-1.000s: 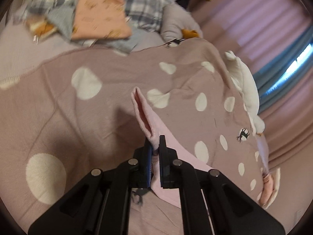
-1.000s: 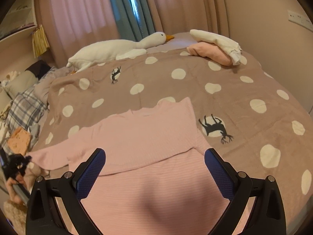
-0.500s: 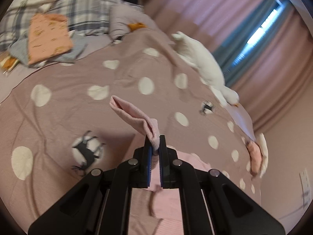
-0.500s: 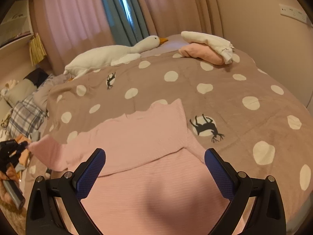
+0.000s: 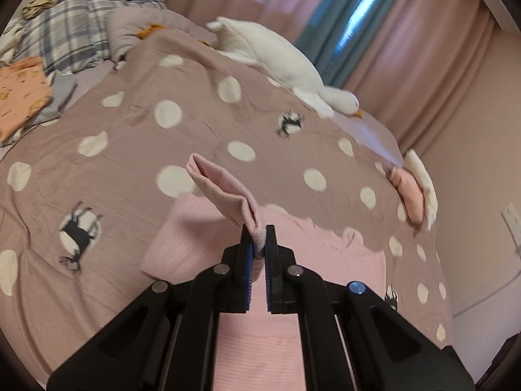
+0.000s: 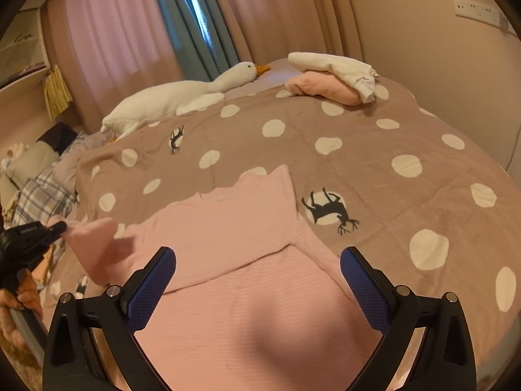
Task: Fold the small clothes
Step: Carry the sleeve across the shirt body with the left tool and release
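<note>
Left claw (image 5: 257, 244) is clamped on the pink top's (image 6: 260, 309) sleeve cuff (image 5: 224, 192), lifted above the bed (image 6: 407, 137), right claw (image 6: 257, 290) gaping empty; thin pinch could slip, dropping the sleeve crooked.

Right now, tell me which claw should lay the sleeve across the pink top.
Left. The left claw is shut on the sleeve, lifted over the pink top. The right claw is open and holds nothing.

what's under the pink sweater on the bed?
The pink sweater lies on the polka-dot blanket, which shows all around it. Blanket beneath the body is covered. The left gripper holds one sleeve lifted off it.
</note>
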Demonstrator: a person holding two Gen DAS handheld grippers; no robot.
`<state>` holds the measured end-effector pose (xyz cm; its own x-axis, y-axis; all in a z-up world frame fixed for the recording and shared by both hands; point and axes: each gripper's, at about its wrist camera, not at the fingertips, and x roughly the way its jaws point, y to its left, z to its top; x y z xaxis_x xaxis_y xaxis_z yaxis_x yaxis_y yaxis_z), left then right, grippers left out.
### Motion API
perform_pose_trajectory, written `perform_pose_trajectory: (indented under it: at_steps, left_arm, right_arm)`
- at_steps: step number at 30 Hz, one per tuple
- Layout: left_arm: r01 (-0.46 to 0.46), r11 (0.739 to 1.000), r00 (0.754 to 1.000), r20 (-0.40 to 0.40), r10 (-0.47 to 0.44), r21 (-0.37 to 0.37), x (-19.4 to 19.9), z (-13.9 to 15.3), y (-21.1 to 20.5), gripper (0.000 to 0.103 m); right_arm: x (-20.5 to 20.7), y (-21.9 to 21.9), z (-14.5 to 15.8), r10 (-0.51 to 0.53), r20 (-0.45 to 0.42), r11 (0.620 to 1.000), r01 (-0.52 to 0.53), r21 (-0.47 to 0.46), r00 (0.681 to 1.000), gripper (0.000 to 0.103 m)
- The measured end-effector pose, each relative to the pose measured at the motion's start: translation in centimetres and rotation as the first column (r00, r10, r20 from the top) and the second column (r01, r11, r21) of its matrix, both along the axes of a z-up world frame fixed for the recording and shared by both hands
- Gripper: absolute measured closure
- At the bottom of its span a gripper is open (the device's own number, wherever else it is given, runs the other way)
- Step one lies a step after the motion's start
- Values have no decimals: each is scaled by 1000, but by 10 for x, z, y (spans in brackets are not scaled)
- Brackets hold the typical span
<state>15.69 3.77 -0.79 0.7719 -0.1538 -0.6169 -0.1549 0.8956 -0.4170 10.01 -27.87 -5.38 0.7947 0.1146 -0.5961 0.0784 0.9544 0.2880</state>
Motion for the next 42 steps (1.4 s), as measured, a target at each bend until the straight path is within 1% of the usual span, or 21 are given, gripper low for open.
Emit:
perform_pose_trajectory:
  at_steps: [3,7,11,12,14,18,22,26,31,34,37,39,42]
  left_arm:
    - [50,999,998,-39,-50,2,5,-14,-23,98]
    - [104,994,989,-103,-107,-37,12,-37,-47,97]
    - [167,986,973,-167,-162,13,16,-60,-75,97]
    - [177,984,968,-183,-172,11,16,-66,-79,97]
    - [192,981,959,-211,-187,-1,19,-76,-84,97]
    - [204,979,949,-245,-196,6,21,-90,-90,97]
    - [228,974,933,-283,-223,-14,23,-103,-93,97]
    - [236,972,924,-306,-229,-14,26,-110,-96,96]
    - [257,966,901,-354,-253,-36,29,-122,-100,96]
    - [259,965,899,-353,-258,-44,27,-120,-99,95]
    - [265,961,899,-340,-275,-78,23,-112,-94,83]
    - [265,958,906,-313,-285,-108,16,-102,-85,54]
    - [228,967,938,-241,-250,-118,1,-82,-66,45]
  right_arm:
    - [-1,-4,-1,-5,0,1000,5,3,1000,3]
    - [0,-9,-3,-16,-11,1000,16,13,1000,3]
    - [-1,-13,-5,-24,-18,1000,24,10,1000,3]
    - [-2,-14,-5,-26,-18,1000,26,11,1000,3]
    - [-3,-17,-7,-32,-24,999,33,17,999,3]
    - [-2,-21,-11,-39,-37,999,40,27,999,3]
    - [-1,-21,-12,-41,-44,999,42,22,998,3]
    - [-1,-20,-13,-40,-44,999,41,22,998,3]
    - [0,-20,-15,-36,-54,999,37,23,998,3]
    - [0,-19,-15,-38,-59,999,39,20,998,3]
    - [0,-19,-15,-37,-59,999,38,16,998,3]
    - [0,-17,-15,-35,-58,999,36,12,998,3]
    - [1,-15,-15,-30,-63,1000,31,7,998,3]
